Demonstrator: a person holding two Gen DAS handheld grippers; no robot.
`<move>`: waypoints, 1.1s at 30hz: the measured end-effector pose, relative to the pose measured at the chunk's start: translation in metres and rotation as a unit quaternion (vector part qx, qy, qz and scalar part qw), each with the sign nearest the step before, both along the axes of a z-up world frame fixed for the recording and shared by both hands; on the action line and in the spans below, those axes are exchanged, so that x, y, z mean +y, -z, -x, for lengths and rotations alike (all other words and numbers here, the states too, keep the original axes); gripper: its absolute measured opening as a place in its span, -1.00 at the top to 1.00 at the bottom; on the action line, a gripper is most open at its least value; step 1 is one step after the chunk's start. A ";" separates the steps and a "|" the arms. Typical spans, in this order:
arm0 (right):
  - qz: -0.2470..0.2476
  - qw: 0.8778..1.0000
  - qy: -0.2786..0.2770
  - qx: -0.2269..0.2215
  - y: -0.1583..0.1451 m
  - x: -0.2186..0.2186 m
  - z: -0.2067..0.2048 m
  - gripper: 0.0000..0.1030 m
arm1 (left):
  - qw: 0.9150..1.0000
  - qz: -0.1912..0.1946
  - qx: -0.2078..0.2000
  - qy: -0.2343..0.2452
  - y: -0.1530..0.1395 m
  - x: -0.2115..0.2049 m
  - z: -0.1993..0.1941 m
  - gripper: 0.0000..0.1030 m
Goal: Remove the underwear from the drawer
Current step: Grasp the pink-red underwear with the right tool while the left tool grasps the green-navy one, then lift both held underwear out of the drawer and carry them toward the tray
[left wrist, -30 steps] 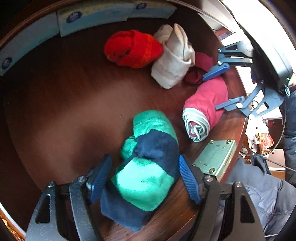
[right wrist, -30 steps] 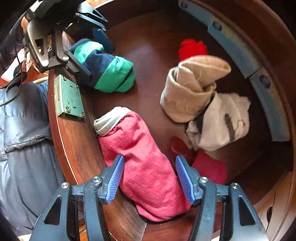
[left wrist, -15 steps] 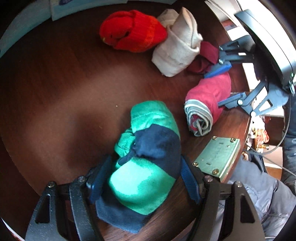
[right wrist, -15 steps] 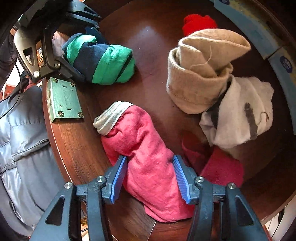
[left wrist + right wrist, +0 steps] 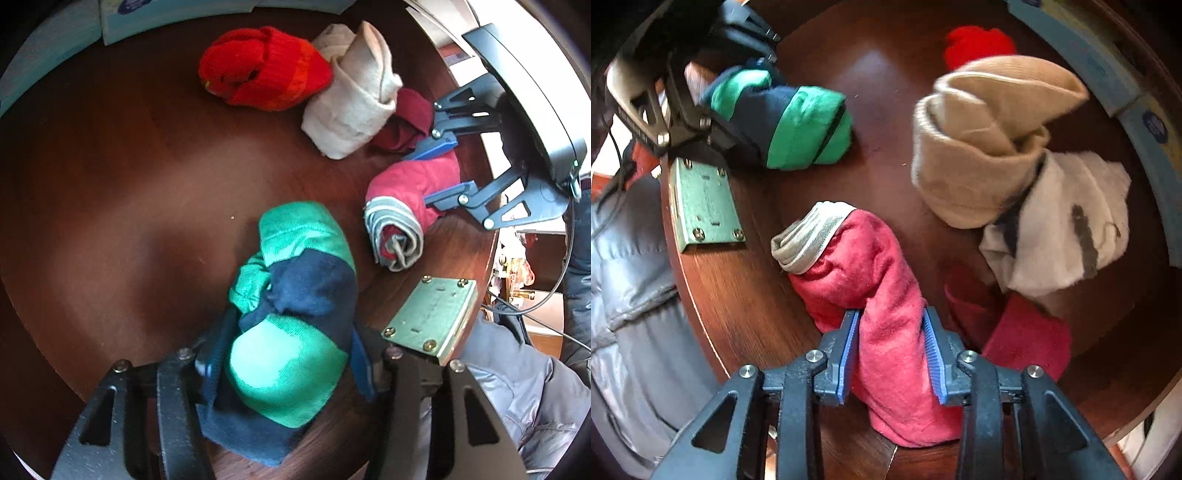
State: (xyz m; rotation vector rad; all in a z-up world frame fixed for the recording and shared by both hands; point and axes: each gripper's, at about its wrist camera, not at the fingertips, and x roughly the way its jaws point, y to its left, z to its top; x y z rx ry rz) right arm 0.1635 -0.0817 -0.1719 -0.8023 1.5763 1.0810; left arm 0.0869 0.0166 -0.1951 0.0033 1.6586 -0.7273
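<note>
While jaws close: left gripper [image 5: 286, 354] pinching green-navy knit roll [image 5: 291, 314] | right gripper [image 5: 892, 350] narrow, squeezing soft pink roll [image 5: 882, 295], grey band at 11 o'clock | wood drawer [image 5: 110, 184].

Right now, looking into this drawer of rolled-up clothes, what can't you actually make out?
- Dark red cloth, left wrist view: mostly hidden behind the beige roll.
- Red roll, right wrist view: only its top shows above the beige one.
- Green-and-navy roll, left wrist view: its near end is covered by the left gripper.
</note>
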 end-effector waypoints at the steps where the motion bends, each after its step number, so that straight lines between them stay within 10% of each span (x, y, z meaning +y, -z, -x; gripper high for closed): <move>1: 0.001 1.000 -0.002 -0.003 0.000 0.002 0.001 0.29 | 1.000 0.000 0.003 0.001 0.000 0.000 -0.002 -0.09; 7: -0.003 1.000 0.009 -0.018 0.001 0.010 0.005 0.29 | 1.000 -0.002 -0.006 -0.001 -0.001 -0.010 -0.006 -0.12; 15: -0.046 0.996 0.034 -0.064 -0.015 -0.009 0.021 0.64 | 0.998 0.003 -0.064 -0.008 -0.014 -0.014 0.002 0.51; 33: -0.204 0.954 0.147 -0.166 -0.050 -0.041 0.057 0.68 | 0.969 -0.006 -0.226 -0.098 -0.056 0.007 0.026 0.52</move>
